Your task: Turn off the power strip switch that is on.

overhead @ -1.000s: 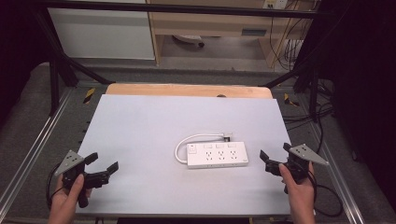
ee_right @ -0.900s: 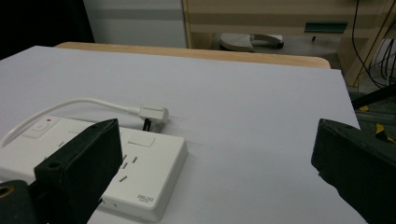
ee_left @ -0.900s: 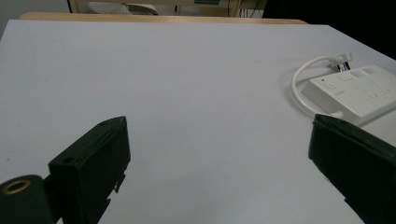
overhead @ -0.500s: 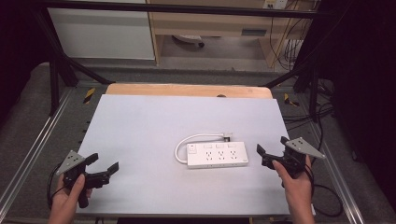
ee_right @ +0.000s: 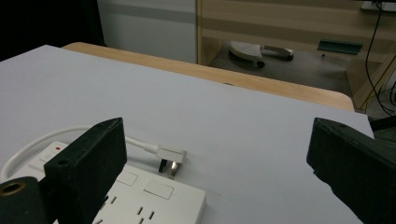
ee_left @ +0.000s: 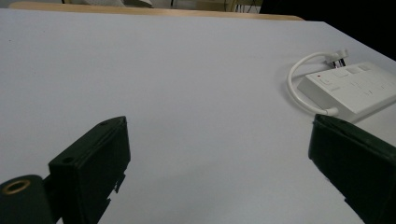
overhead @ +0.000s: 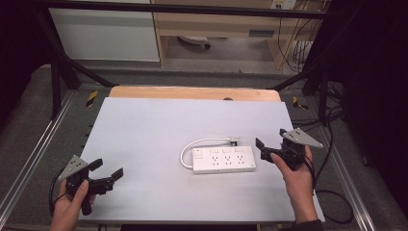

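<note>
Black jaws frame both of my gripper views, blocky and matte, and on each side they stand spread wide with nothing between them. My left gripper (overhead: 107,175) hovers low at the near left corner of the table (overhead: 144,125), well apart from the work. My right gripper (overhead: 269,150) sits just beside the right end of the power strip (overhead: 223,159), which lies flat right of the table's middle, long side facing me.

As I judge it, the strip will be slippery: a smooth white plastic slab with rounded edges on a smooth pale grey sheet. If I close on its end off-centre, I expect it to pivot or skate away rather than lift. The short white cable (overhead: 202,143) curls in a stiff loop from the strip's left end round behind it to the plug (ee_right: 170,156), whose metal pins lie bare on the table just behind the strip's right half. That loop looks springy; dragging the strip could swing the plug about, or a jaw coming in low could catch the cord.

In the left gripper view a small red mark (ee_left: 318,75) shows by the switch. Beyond the grey sheet runs a strip of bare wood (overhead: 192,92), then the floor with dark frame bars and loose cables to the right.
</note>
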Motion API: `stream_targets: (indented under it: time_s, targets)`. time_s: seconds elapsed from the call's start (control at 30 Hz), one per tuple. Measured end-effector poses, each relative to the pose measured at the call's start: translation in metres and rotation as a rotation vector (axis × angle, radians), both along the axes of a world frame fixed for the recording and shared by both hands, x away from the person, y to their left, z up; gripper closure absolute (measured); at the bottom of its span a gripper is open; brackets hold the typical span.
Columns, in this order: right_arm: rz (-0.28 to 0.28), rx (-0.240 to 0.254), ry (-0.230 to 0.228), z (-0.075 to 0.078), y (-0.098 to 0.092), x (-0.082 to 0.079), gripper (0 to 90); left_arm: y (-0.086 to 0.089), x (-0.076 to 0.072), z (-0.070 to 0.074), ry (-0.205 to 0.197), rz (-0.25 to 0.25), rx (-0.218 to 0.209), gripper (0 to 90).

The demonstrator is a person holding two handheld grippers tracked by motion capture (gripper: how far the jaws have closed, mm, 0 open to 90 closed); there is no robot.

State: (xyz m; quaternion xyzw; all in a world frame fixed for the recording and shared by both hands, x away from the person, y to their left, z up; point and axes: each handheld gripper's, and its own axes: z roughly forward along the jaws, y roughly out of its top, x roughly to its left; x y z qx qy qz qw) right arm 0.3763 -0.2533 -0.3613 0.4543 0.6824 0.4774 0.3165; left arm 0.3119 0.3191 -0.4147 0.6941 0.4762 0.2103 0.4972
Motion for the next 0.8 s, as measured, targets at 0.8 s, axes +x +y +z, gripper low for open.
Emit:
stream_targets:
  time_s: [0.8]
  targets:
    - [0.121,-0.04,0.045,-0.001,0.047,0.025,4.4,-0.001,0.001,-0.001,0.007,0.016,0.009,5.8]
